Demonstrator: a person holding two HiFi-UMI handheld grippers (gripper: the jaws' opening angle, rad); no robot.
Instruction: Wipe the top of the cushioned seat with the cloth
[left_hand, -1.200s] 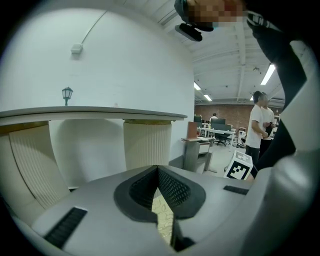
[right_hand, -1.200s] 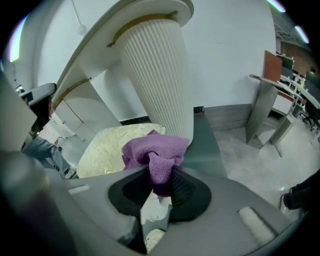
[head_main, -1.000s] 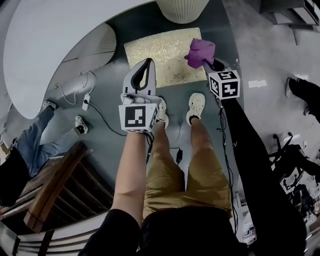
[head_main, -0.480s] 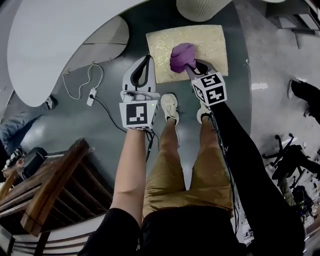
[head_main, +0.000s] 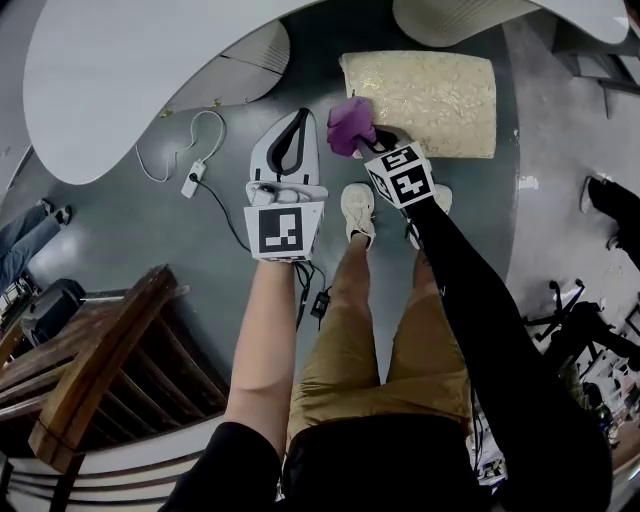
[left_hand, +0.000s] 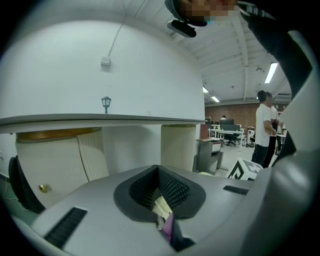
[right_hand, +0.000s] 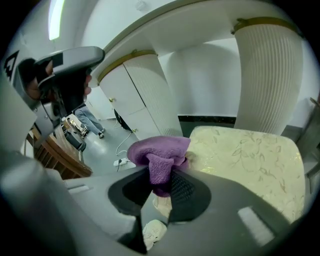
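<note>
The cushioned seat (head_main: 430, 88) is a low cream-and-gold patterned pad on the floor ahead of my feet; it also shows in the right gripper view (right_hand: 250, 155). My right gripper (head_main: 366, 137) is shut on the bunched purple cloth (head_main: 347, 122), which sits at the seat's left near corner, partly off its edge. In the right gripper view the cloth (right_hand: 159, 152) bulges out above the right gripper (right_hand: 161, 177). My left gripper (head_main: 296, 125) hangs shut and empty over the floor, left of the cloth. It (left_hand: 159, 187) points toward the table base.
A big white round table (head_main: 140, 70) with a ribbed pedestal (head_main: 245, 62) stands to the left and beyond. A cable with a plug (head_main: 193, 172) lies on the floor. A wooden chair (head_main: 90, 370) stands lower left. My shoes (head_main: 357, 208) rest close to the seat. A person (left_hand: 261, 127) stands farther off.
The right gripper has dragged the purple cloth leftward across the seat, from its right side to its left near corner. The left gripper has stayed shut beside it.
</note>
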